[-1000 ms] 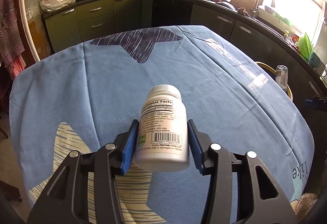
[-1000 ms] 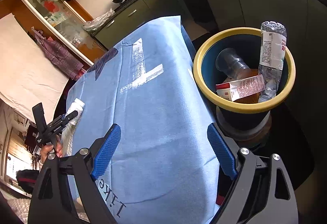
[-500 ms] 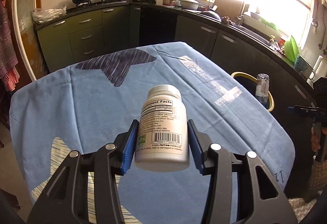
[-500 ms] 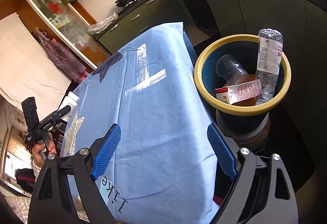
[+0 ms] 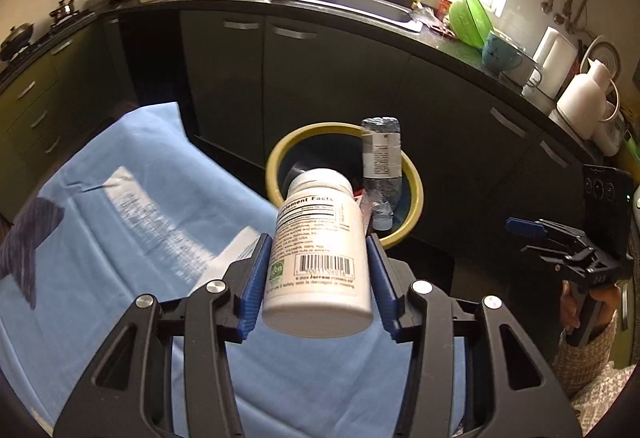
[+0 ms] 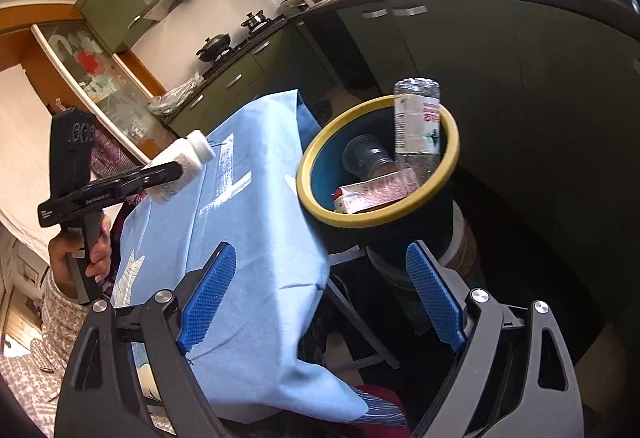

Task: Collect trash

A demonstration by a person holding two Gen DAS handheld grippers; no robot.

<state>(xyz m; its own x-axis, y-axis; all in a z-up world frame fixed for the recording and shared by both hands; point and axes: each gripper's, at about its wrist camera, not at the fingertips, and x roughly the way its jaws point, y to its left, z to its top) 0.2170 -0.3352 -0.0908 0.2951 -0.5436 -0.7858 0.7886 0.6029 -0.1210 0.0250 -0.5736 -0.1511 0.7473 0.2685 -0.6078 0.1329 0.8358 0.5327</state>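
Supplement bottle (image 5: pixel 318 258) stays clamped between left gripper (image 5: pixel 318 278) jaws; yellow-rimmed bin (image 5: pixel 416 194), previously far right, now lies straight ahead, plastic bottle (image 5: pixel 380 158) inside; right gripper (image 6: pixel 320 294) jaws gape empty

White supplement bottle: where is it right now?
The white supplement bottle is clamped in the left gripper, held above the blue tablecloth, short of the yellow-rimmed trash bin beside the table.

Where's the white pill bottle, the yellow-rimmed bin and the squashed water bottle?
White supplement bottle (image 5: pixel 320 262), left wrist view, on its label.
Yellow-rimmed trash bin (image 6: pixel 376 217), right wrist view, on its near rim.
Crushed water bottle (image 6: pixel 416 118), right wrist view, on its label.
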